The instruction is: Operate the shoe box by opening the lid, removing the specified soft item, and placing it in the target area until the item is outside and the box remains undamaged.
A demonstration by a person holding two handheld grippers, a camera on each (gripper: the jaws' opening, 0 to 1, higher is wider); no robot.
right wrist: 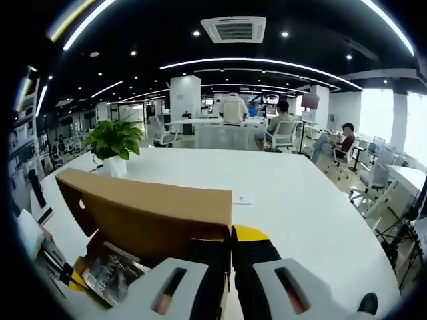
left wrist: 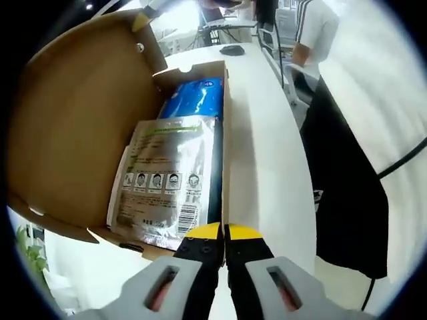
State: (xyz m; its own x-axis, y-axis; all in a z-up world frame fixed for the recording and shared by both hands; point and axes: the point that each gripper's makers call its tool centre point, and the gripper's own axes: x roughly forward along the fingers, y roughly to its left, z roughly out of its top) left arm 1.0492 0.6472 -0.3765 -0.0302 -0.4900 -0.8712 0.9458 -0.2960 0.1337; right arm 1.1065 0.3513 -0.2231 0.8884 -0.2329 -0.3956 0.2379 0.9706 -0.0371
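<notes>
The left gripper (left wrist: 224,233) has its jaws together on the near wall of the open shoe box (left wrist: 225,133), whose lid (left wrist: 73,120) stands up to the left. Just ahead inside lie a silver mask packet (left wrist: 167,177) and, beyond it, a blue packet (left wrist: 197,99). The right gripper (right wrist: 230,250) is clamped on the lid's edge on the white bench (right wrist: 293,193).

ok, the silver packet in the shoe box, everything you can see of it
The silver packet is a flat, glossy foil-look pouch with a green-printed header, a row of small face pictograms and a barcode near its lower end. It lies face up inside the open cardboard shoe box, overlapping a blue packet. The left gripper, jaws together, sits at the box's wall beside it.
</notes>
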